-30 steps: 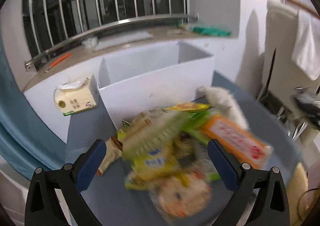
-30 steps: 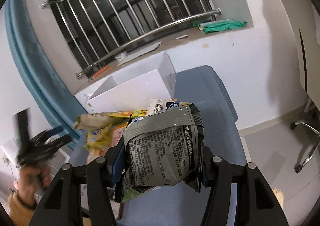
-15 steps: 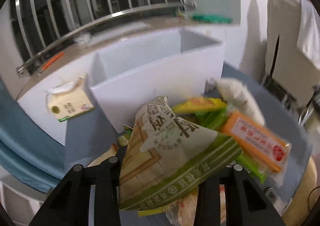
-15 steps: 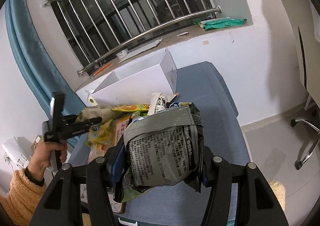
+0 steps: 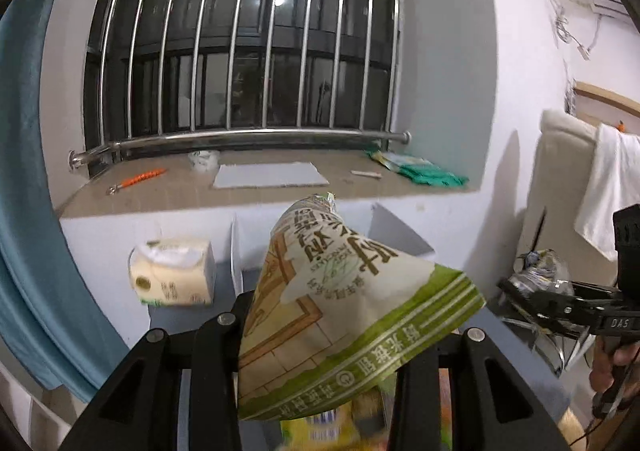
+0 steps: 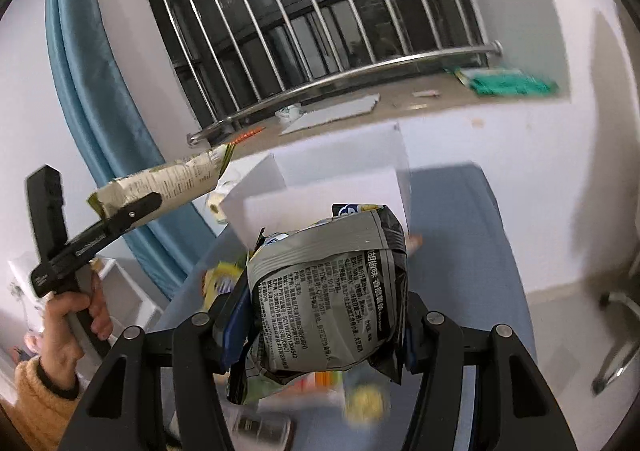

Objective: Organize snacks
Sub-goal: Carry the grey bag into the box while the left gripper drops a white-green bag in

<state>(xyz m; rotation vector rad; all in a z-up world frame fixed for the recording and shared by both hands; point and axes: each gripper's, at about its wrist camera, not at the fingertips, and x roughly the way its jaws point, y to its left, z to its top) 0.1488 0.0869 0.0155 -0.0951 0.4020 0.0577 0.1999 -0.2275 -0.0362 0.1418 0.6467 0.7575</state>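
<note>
The left gripper [image 5: 320, 335] was clenched on a green bag [image 5: 344, 311], held up in the air in front of the box [image 5: 396, 229] and hiding most of its inside, so its contents could not be told. The right gripper [image 6: 326, 315] grasped a grey bag [image 6: 328, 291], raised above the table [image 6: 460, 251] with the box beyond it. Under the grey bag lay a blurred heap of snacks [image 6: 360, 399] on the table. A tissue pack [image 5: 174, 271] stood just left of the box, against the wall. Behind, the sill [image 5: 260, 187] carried a flat board [image 5: 268, 176], an orange pen [image 5: 140, 179] and a green packet [image 5: 420, 171] beneath the window bars [image 5: 248, 43]. A blue curtain [image 6: 100, 91] hung at the left.
</note>
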